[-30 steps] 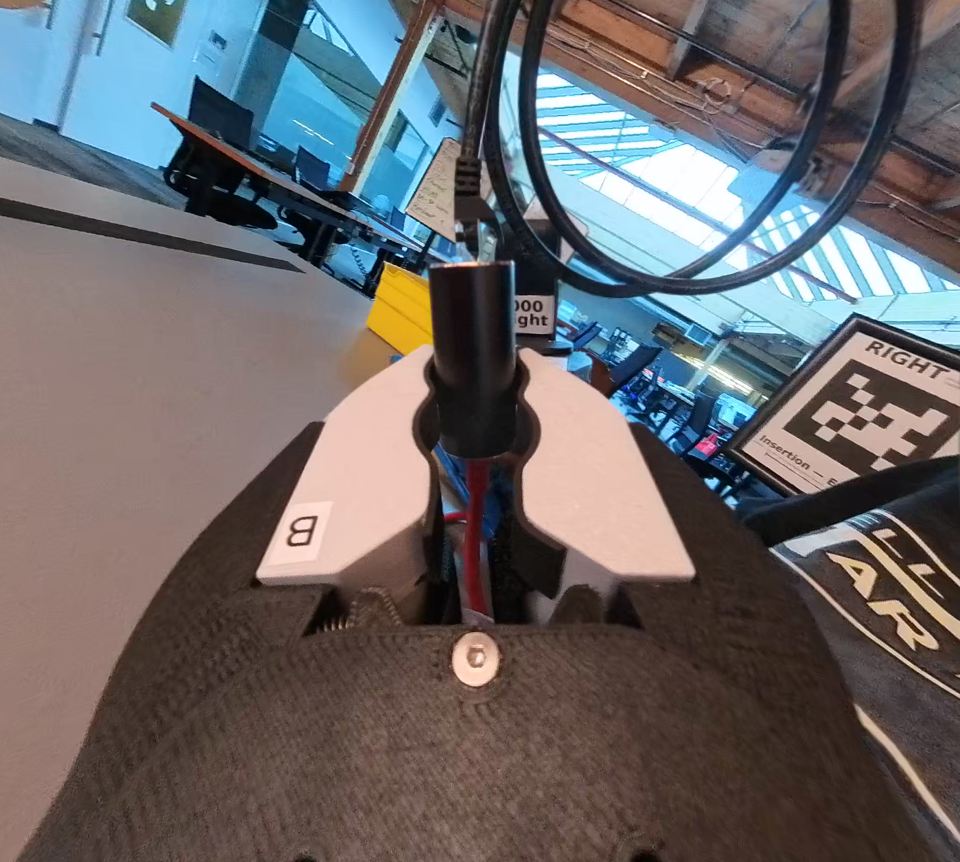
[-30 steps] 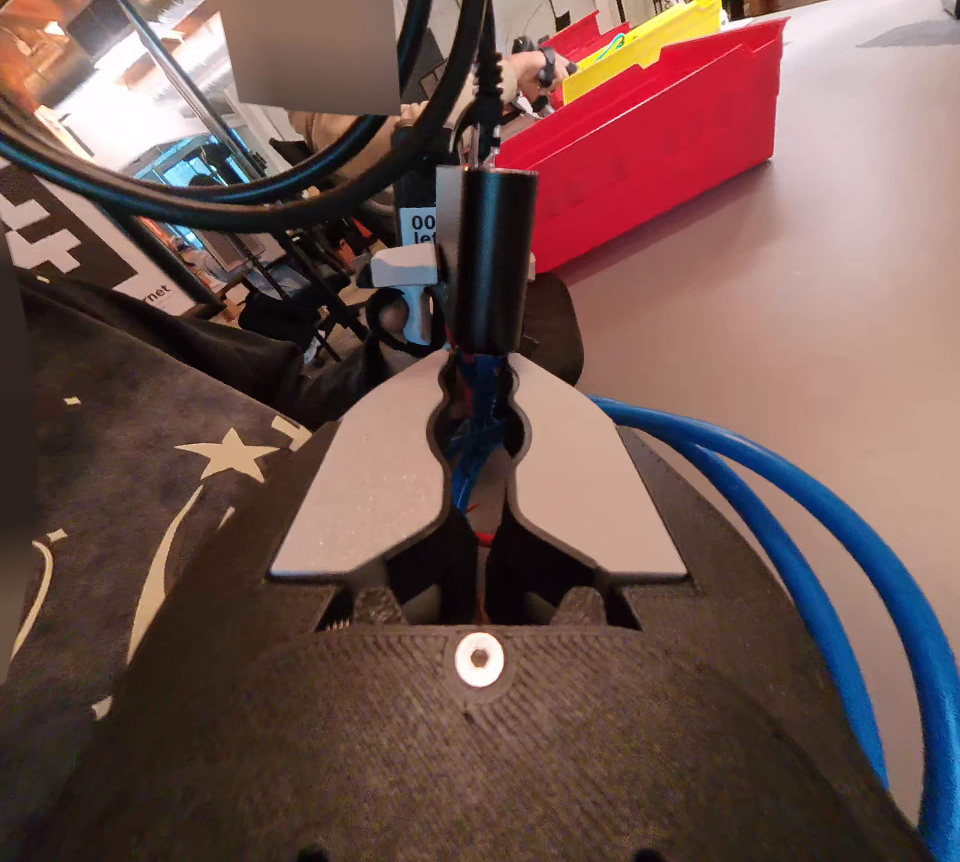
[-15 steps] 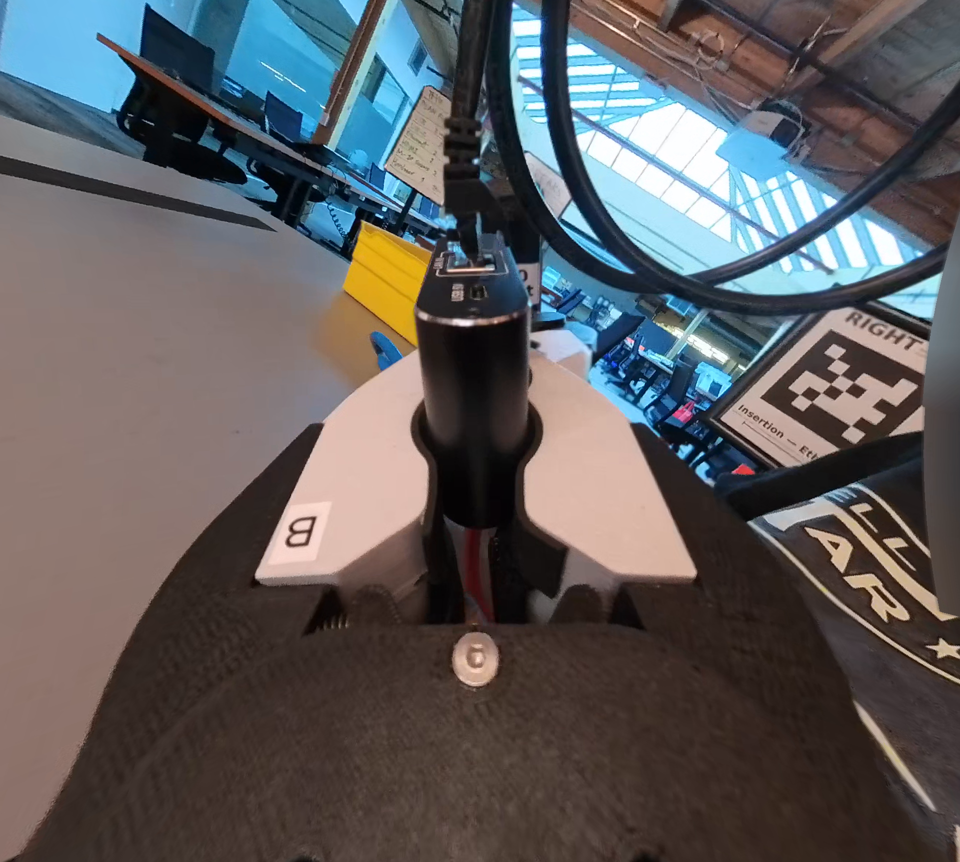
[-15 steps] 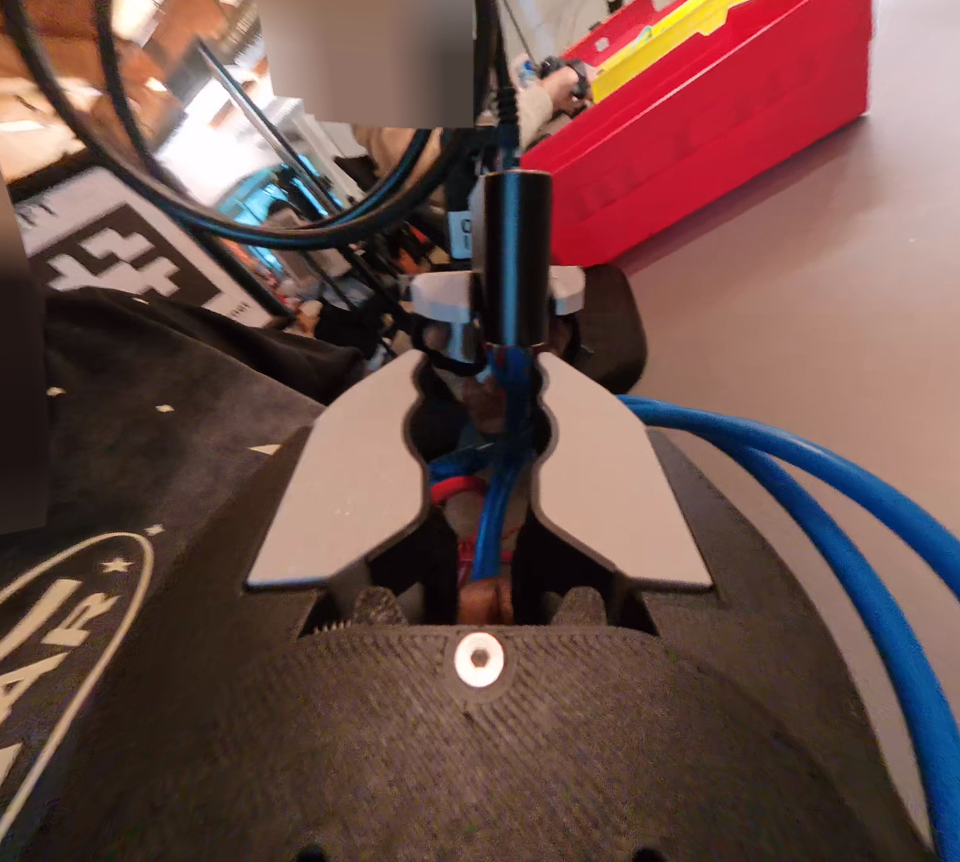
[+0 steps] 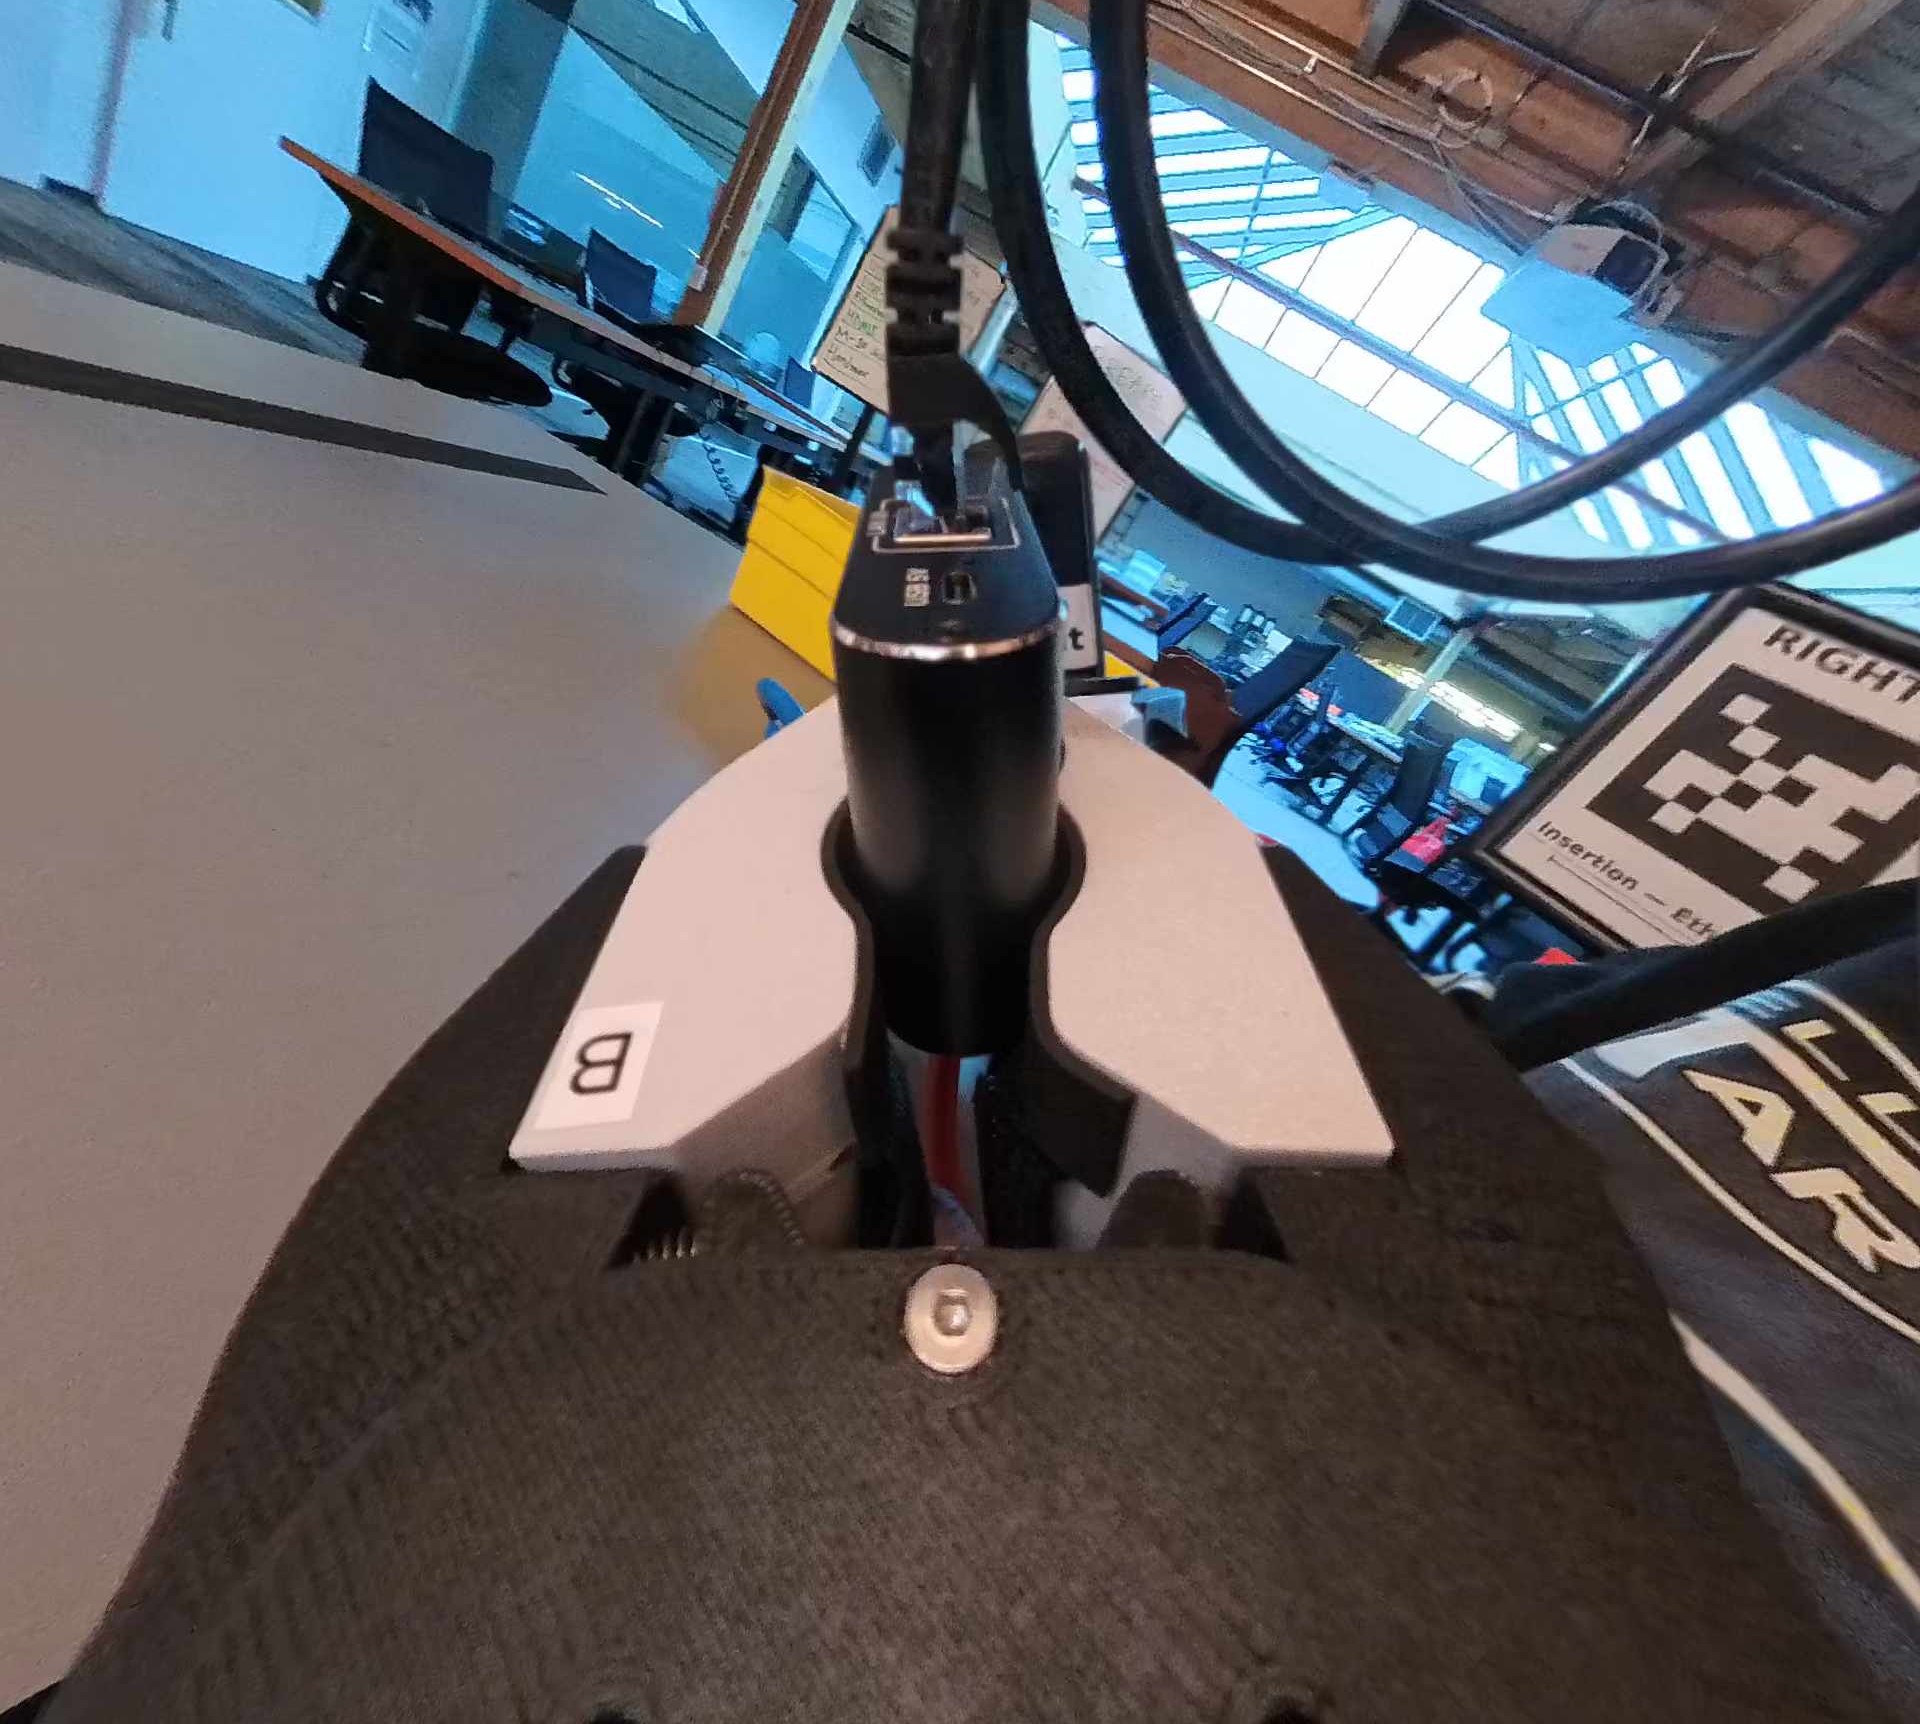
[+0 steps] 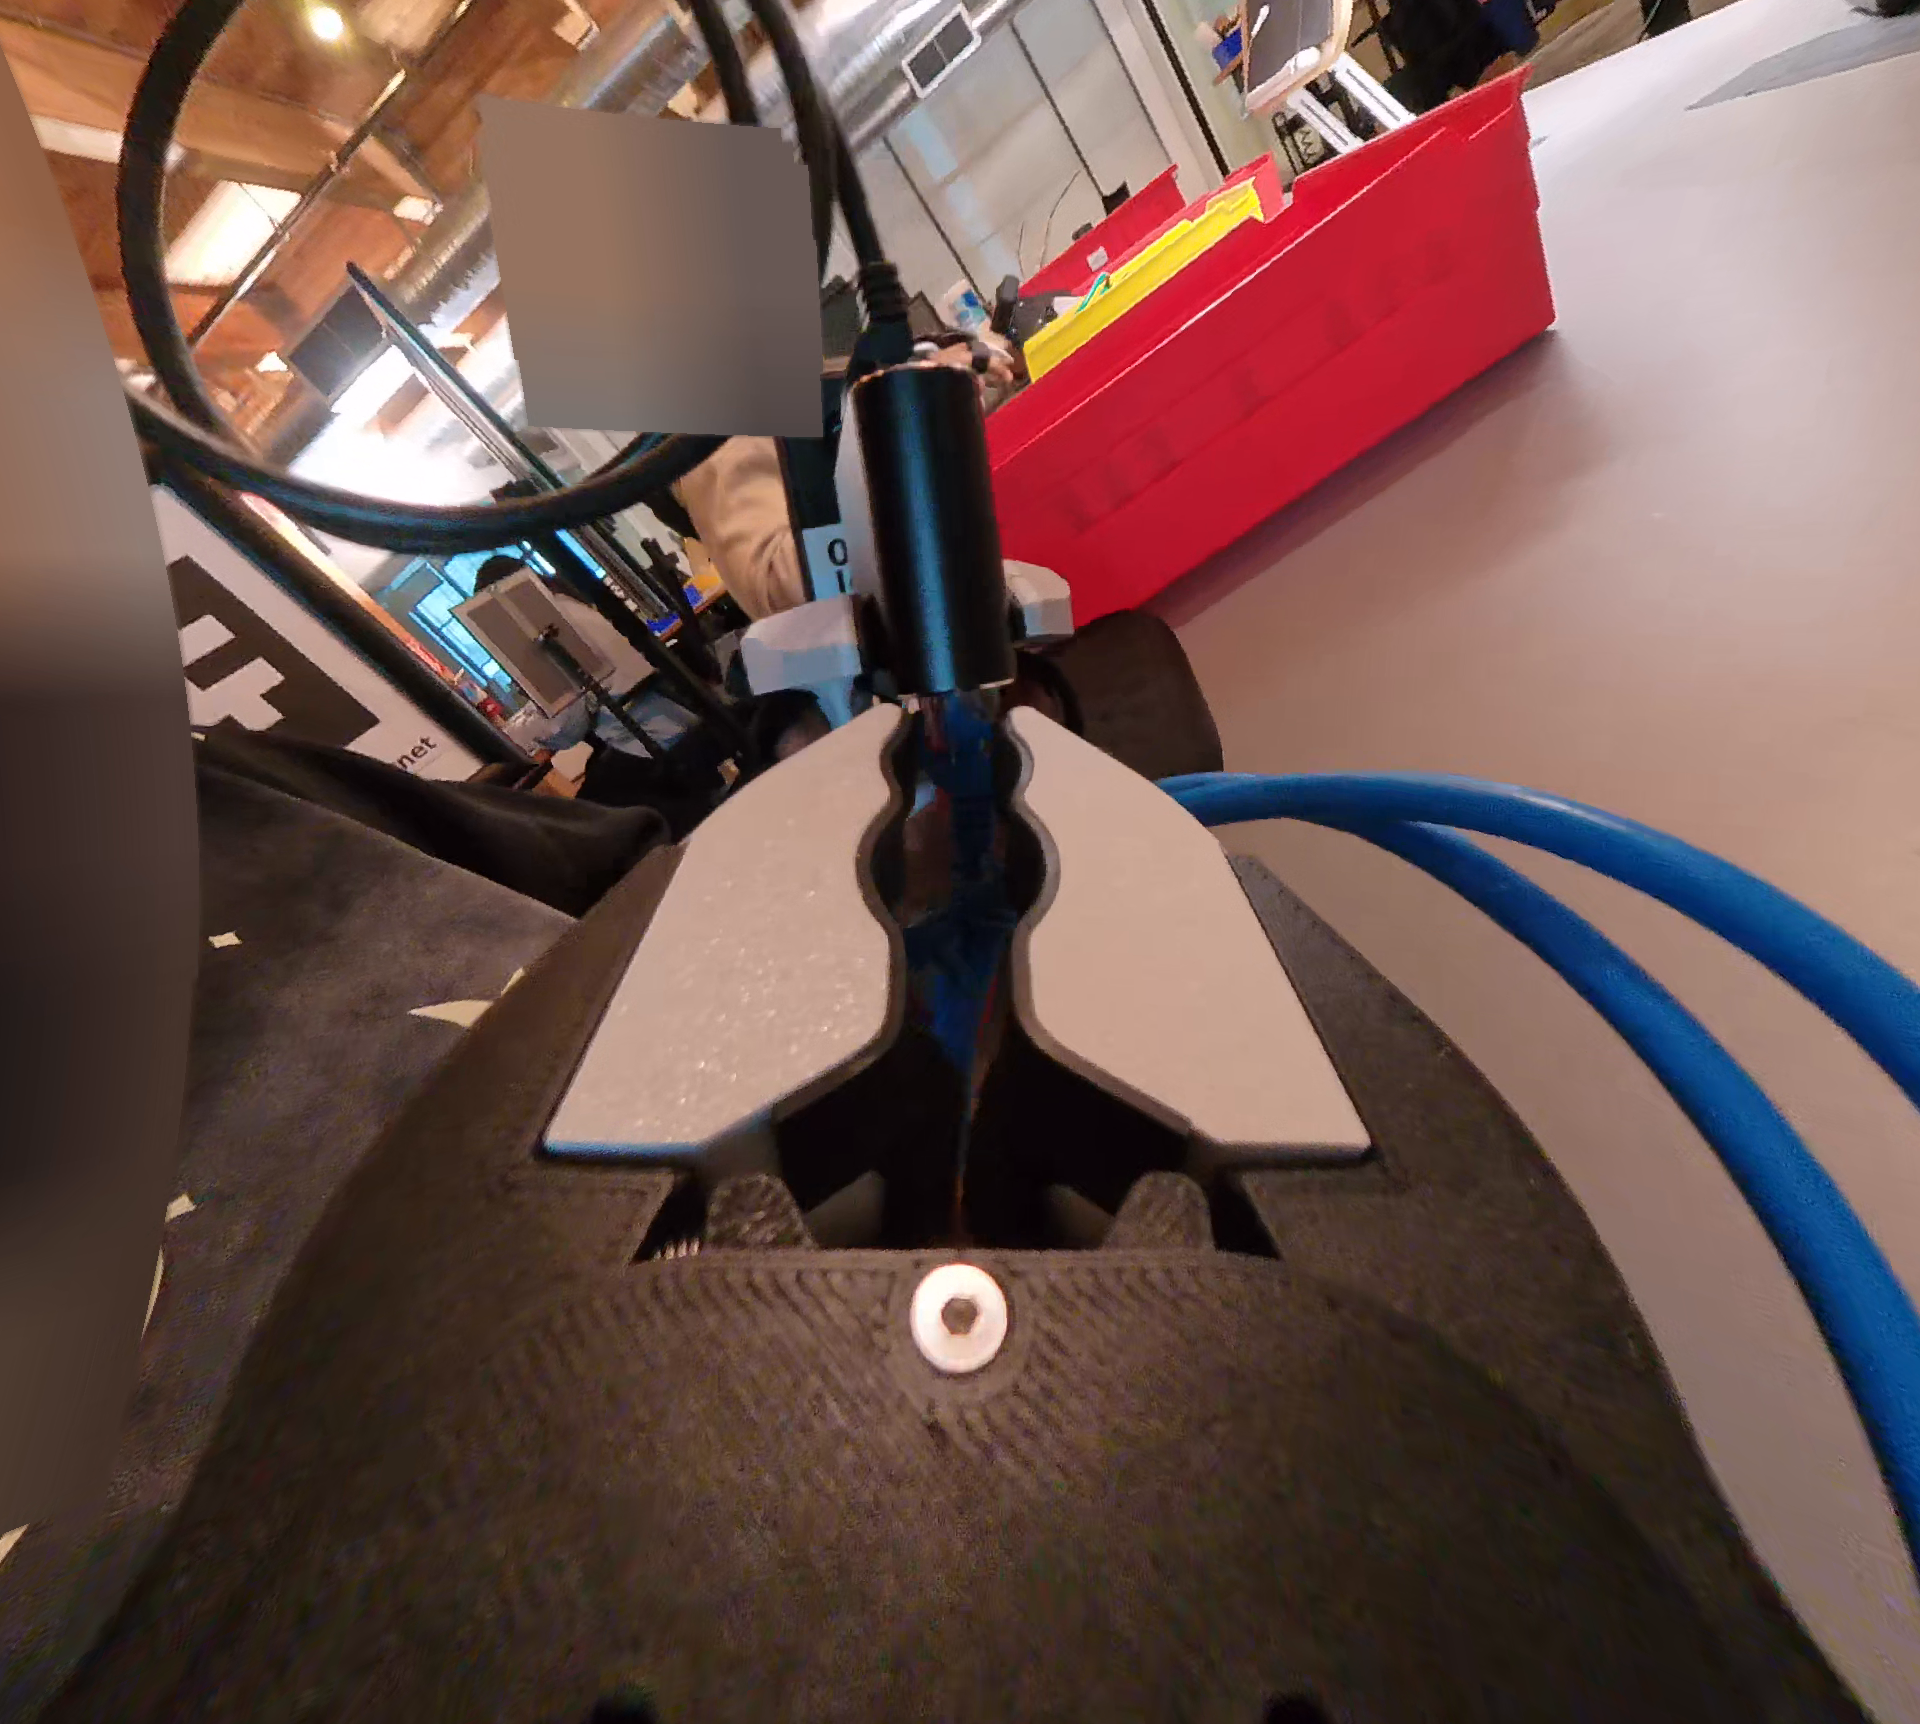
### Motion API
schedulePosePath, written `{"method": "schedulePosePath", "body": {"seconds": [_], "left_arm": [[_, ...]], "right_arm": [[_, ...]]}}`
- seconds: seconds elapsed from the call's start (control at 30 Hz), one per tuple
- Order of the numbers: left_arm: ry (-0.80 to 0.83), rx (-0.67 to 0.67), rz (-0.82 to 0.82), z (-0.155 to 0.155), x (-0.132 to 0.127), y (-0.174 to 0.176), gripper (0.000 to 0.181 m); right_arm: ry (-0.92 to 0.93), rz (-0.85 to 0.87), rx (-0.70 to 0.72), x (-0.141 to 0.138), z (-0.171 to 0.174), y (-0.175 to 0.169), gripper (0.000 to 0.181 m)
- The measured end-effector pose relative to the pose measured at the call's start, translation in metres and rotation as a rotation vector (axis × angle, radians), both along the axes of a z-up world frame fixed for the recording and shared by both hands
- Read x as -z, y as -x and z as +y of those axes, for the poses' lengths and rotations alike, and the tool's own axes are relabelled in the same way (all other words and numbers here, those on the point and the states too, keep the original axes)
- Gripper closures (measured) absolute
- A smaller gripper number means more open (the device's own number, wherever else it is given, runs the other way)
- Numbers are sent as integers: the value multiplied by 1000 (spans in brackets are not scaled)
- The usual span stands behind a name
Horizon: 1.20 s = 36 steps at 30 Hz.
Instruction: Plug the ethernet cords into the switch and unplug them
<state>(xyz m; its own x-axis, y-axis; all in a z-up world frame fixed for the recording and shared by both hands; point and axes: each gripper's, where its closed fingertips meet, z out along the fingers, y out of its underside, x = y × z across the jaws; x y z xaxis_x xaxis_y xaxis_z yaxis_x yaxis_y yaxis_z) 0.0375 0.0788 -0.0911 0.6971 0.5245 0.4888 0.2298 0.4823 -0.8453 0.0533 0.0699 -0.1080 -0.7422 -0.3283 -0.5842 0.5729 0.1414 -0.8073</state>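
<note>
Left wrist view, nearest first: left gripper (image 5: pixel 951 885) has its grey fingers (image 5: pixel 727 978) closed round a black cylindrical switch (image 5: pixel 948 801), held upright in the notch between them. A red wire (image 5: pixel 940 1092) runs down from the base of the switch, between the fingers. On the top face of the switch a black ethernet cord (image 5: pixel 925 303) comes straight down, its plug at the port; whether it is fully seated cannot be told. The cord's slack loops overhead to the right. Grey table (image 5: pixel 260 739) to the left, a yellow bin (image 5: pixel 790 573) beyond. Far right, a framed black-and-white marker board (image 5: pixel 1725 770) stands above dark printed fabric (image 5: pixel 1766 1155).

Right wrist view, nearest first: right gripper (image 6: pixel 956 801) has its jaws nearly together, pinching a blue ethernet cord (image 6: pixel 1621 957) whose plug end sits between the fingertips, just under the switch (image 6: pixel 930 531). The rest of the blue cord loops away over the table to the right. Behind the switch, the left gripper's pale fingers show clamped on it. The black cord (image 6: pixel 436 521) circles up left. Farther back, a red bin (image 6: pixel 1299 365) with yellow contents on the table.
</note>
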Motion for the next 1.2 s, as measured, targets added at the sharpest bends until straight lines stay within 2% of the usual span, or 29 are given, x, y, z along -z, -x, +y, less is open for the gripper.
{"method": "schedulePosePath", "body": {"seconds": [0.03,0.17,0.37,0.5,0.53,0.57,0.6,0.67,0.8,0.83,0.93,1.0,1.1,1.2], "left_arm": [[17,-15,13,0,0,0,155],[95,-70,48,2,2,0,155],[162,-158,94,-3,2,1,154],[274,-266,184,-5,-1,0,154],[278,-286,224,-6,-6,-2,154],[236,-212,364,4,-23,-20,155],[219,-226,422,7,-31,-27,154],[309,-336,361,-3,-17,-14,154],[79,-268,261,-26,-24,-8,154],[36,-271,259,-31,-27,-9,154],[-63,-229,214,-38,-28,-9,154],[-120,-186,172,-40,-25,-7,154],[-126,-198,171,-41,-25,-7,155],[-128,-200,157,-42,-23,-5,155]], "right_arm": [[3,-6,5,0,0,0,169],[-3,47,33,3,0,2,169],[3,154,147,4,-5,3,169],[-2,184,244,6,-4,3,170],[-99,237,337,21,-7,13,181],[-163,301,380,33,-9,18,181],[-100,301,384,21,-9,14,181],[27,256,353,-10,0,7,181],[71,358,419,-37,24,28,181],[77,349,409,-40,27,31,181],[-15,392,257,-27,28,25,181],[-116,466,226,-13,30,28,158],[-293,688,211,8,34,40,142],[-504,918,88,33,35,52,141]]}}
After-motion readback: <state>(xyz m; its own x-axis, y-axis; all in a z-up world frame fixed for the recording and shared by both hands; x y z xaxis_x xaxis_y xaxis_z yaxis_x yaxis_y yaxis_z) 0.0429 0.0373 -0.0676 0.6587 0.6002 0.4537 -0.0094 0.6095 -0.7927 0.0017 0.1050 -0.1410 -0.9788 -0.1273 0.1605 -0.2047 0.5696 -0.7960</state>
